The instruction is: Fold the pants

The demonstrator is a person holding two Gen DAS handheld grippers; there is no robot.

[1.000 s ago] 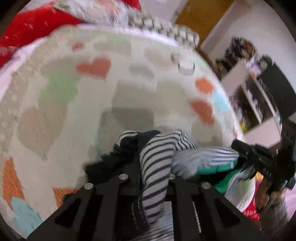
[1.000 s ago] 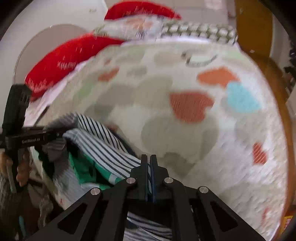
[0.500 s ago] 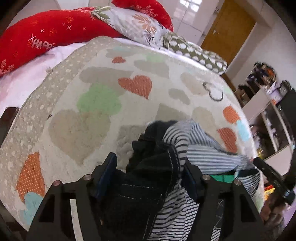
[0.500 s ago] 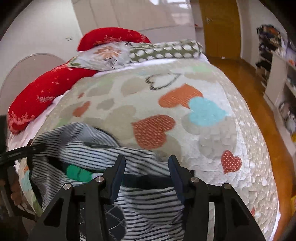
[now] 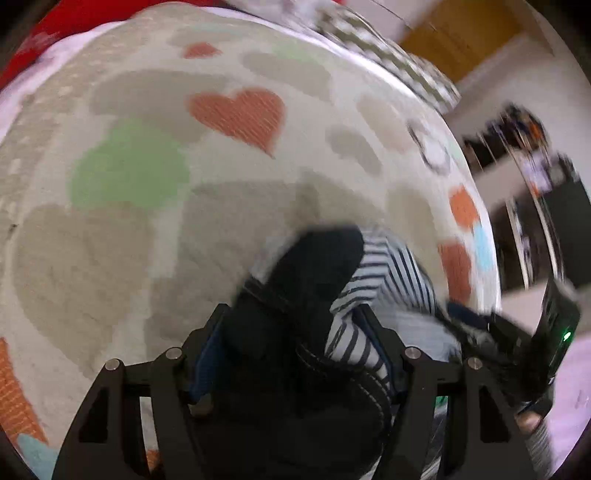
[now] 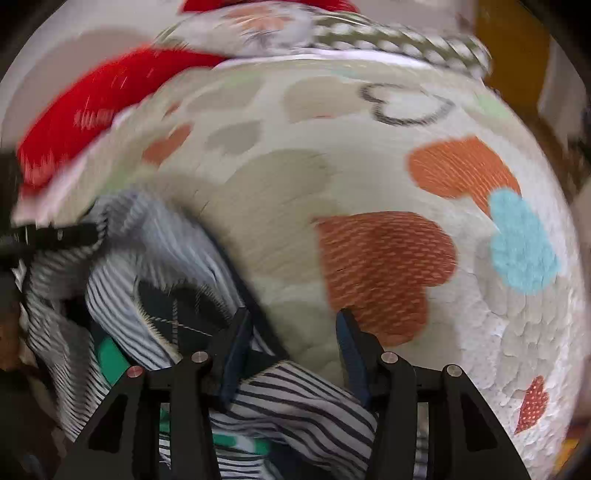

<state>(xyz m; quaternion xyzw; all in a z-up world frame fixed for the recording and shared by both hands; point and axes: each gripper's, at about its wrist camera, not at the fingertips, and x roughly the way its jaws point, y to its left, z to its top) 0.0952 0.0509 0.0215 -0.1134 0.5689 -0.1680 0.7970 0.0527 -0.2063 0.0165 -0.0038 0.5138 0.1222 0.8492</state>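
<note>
A heap of clothes lies on a heart-patterned blanket (image 5: 129, 240). Dark pants (image 5: 306, 280) with pale stitching rest on a blue-and-white striped garment (image 5: 391, 273). My left gripper (image 5: 293, 310) points down at the heap with its jaws wide, and the dark pants bulge up between the fingers. My right gripper (image 6: 293, 314) hangs over the heap's right edge and its jaws are closing. Striped cloth (image 6: 295, 398) lies low between its fingers, and bare blanket (image 6: 388, 258) shows between the tips. A green patch (image 6: 110, 358) peeks from the heap.
Red pillow (image 6: 85, 122) and patterned pillows (image 6: 388, 40) line the bed's far end. Shelves (image 5: 535, 221) and an orange door (image 5: 461, 33) stand beyond the bed's right side. Wide blanket lies ahead of the heap. The picture is motion-blurred.
Both grippers went from shut on striped cloth to open, letting it fall onto the blanket. Both have dropped closer to the heap. The right jaws are narrower than half a second ago.
</note>
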